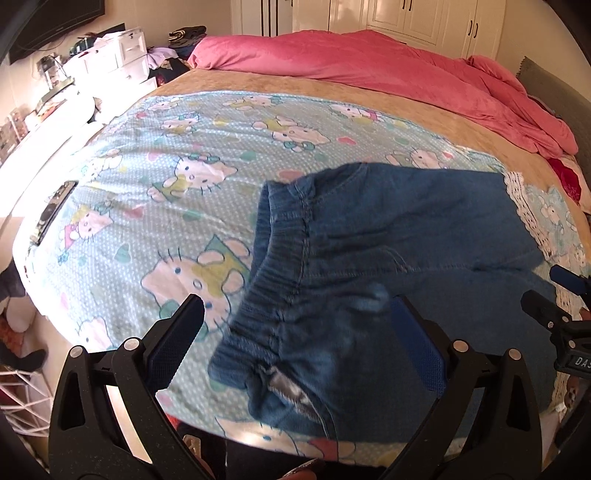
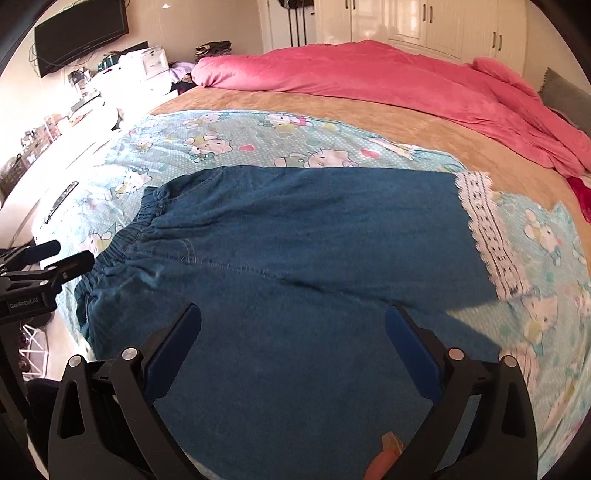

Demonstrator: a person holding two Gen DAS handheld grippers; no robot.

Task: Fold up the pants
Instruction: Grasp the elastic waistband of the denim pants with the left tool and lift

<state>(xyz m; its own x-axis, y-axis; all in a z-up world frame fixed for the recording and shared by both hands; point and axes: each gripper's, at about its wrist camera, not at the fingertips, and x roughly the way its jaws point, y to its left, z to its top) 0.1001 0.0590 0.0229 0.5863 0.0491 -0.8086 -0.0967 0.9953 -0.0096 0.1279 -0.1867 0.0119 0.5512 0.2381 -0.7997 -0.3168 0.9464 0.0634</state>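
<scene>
Blue denim pants (image 2: 295, 240) with an elastic waistband (image 1: 266, 280) and a white lace hem (image 2: 484, 229) lie spread on the cartoon-cat blanket (image 1: 166, 192). The waistband is at the left, the hem at the right. My left gripper (image 1: 295, 314) is open and empty, hovering over the waistband end near the bed's front edge. My right gripper (image 2: 293, 325) is open and empty above the middle of the near leg. Each gripper shows at the edge of the other's view: the right one (image 1: 554, 295) and the left one (image 2: 55, 258).
A rumpled pink duvet (image 2: 388, 77) covers the far side of the bed, on a tan sheet (image 2: 369, 122). A dark flat object (image 1: 51, 210) lies at the blanket's left edge. Cluttered white drawers (image 1: 118, 51) and a TV (image 2: 81, 33) stand at the left; white wardrobes (image 2: 406, 22) behind.
</scene>
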